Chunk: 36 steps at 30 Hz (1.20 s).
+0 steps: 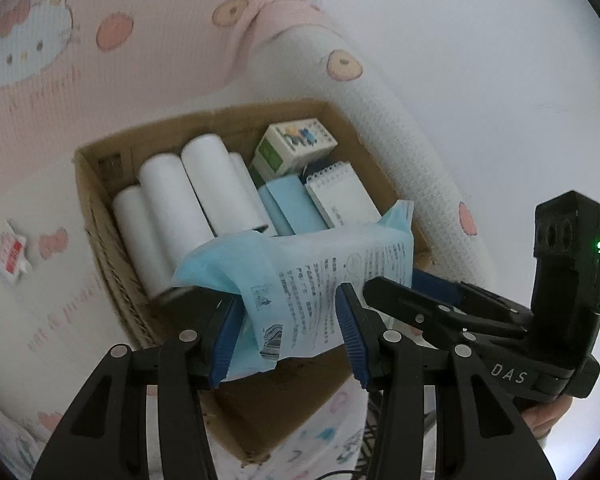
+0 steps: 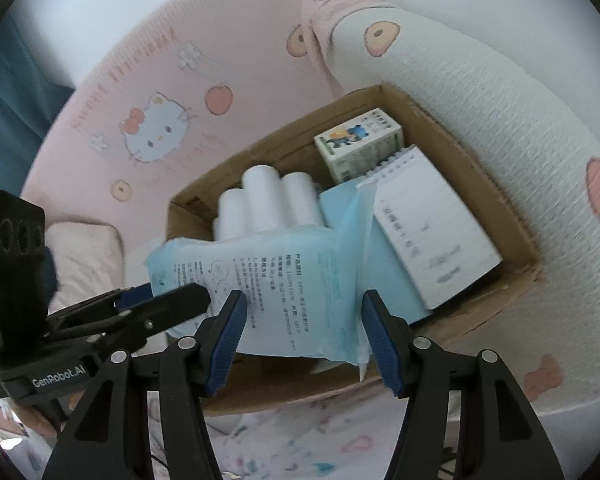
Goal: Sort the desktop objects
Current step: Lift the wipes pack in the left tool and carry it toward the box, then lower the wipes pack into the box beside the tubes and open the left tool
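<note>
So both tools are on the same thing right now: a soft blue wipes pack [image 1: 300, 280], held up in the air just over the near edge of the cardboard box [image 1: 100, 208]. The left tool [image 1: 288, 328] is pinching the pack's left part, the right tool [image 2: 304, 336] has the right part, pads pressed into the plastic on both sides, so neither hand is "nearer", they share it.

The pack's long axis runs left to right, across the box's near wall, and it sags a bit between the two grips. The box sits on a bed with a pink cartoon cat blanket [image 2: 156, 132], no tabletop in sight.

Inside the box: white rolls [image 1: 180, 208] on the left, a small printed carton [image 1: 292, 152] at the far side, a spiral notepad [image 2: 428, 224] on the right over something light blue.

My guess is the pack goes forward and down, probably on top of the stuff in the middle, since there's no bare floor left in there.
</note>
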Available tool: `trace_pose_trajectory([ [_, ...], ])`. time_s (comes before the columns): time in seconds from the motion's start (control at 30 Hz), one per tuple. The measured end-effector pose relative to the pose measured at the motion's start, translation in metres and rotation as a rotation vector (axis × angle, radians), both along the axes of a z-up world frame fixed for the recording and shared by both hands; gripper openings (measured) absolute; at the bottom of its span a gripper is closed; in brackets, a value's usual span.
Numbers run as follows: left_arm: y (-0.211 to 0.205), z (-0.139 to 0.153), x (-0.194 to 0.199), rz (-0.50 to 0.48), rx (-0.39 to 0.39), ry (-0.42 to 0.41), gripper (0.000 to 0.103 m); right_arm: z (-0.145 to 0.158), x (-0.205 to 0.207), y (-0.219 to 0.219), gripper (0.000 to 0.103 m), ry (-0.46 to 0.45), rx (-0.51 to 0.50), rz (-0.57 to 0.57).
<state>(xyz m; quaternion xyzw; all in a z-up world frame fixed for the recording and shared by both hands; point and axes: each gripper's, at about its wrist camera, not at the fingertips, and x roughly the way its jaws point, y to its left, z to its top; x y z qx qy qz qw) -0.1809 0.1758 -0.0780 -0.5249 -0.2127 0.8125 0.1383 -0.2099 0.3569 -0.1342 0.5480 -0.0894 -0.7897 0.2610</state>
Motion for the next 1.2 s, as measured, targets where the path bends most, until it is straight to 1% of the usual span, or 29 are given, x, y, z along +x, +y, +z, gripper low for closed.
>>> trace_pose_trajectory([
  [0.07, 0.000, -0.009, -0.002, 0.012, -0.011, -0.057, 0.050, -0.001, -0.005, -0.003, 0.058, -0.025, 0.036, 0.019],
  [0.1, 0.000, -0.014, -0.003, 0.020, -0.001, -0.090, 0.050, -0.002, -0.006, -0.006, 0.058, -0.036, 0.048, 0.033],
  [0.17, -0.006, -0.026, -0.005, 0.050, 0.047, -0.159, 0.050, -0.005, -0.009, -0.012, 0.058, -0.063, 0.077, 0.061],
  [0.27, -0.012, -0.041, -0.007, 0.064, 0.114, -0.244, 0.050, -0.012, -0.018, -0.023, 0.058, -0.109, 0.134, 0.111],
  [0.33, -0.014, -0.047, -0.008, 0.063, 0.115, -0.271, 0.050, -0.018, -0.025, -0.028, 0.058, -0.145, 0.164, 0.134],
  [0.47, -0.016, -0.050, -0.008, 0.049, 0.079, -0.290, 0.050, -0.032, -0.036, -0.034, 0.058, -0.223, 0.178, 0.175],
  [0.57, -0.017, -0.050, -0.009, 0.024, 0.059, -0.288, 0.050, -0.038, -0.040, -0.031, 0.058, -0.267, 0.152, 0.190],
  [0.67, -0.016, -0.049, -0.009, 0.005, 0.030, -0.288, 0.050, -0.041, -0.042, -0.025, 0.057, -0.290, 0.115, 0.187],
  [0.73, -0.015, -0.048, -0.009, 0.001, 0.019, -0.290, 0.050, -0.042, -0.044, -0.022, 0.053, -0.300, 0.104, 0.177],
  [0.8, -0.016, -0.047, -0.007, 0.002, 0.017, -0.289, 0.050, -0.045, -0.046, -0.019, 0.053, -0.311, 0.097, 0.162],
  [0.87, -0.017, -0.046, -0.007, -0.001, 0.013, -0.289, 0.050, -0.044, -0.050, -0.014, 0.053, -0.301, 0.079, 0.131],
  [0.97, -0.019, -0.045, -0.006, -0.003, 0.016, -0.286, 0.050, -0.037, -0.053, -0.011, 0.053, -0.294, 0.045, 0.116],
  [1.07, -0.022, -0.043, -0.005, 0.003, -0.001, -0.275, 0.050, -0.028, -0.056, -0.010, 0.052, -0.245, 0.073, 0.098],
  [1.1, -0.023, -0.042, -0.004, 0.012, -0.012, -0.263, 0.050, -0.026, -0.056, -0.011, 0.039, -0.231, 0.076, 0.098],
  [1.13, -0.025, -0.040, -0.004, 0.023, -0.019, -0.252, 0.050, -0.024, -0.057, -0.014, 0.020, -0.214, 0.083, 0.113],
  [1.2, -0.028, -0.036, -0.003, 0.048, -0.059, -0.227, 0.048, -0.024, -0.055, -0.022, 0.017, -0.191, 0.118, 0.144],
])
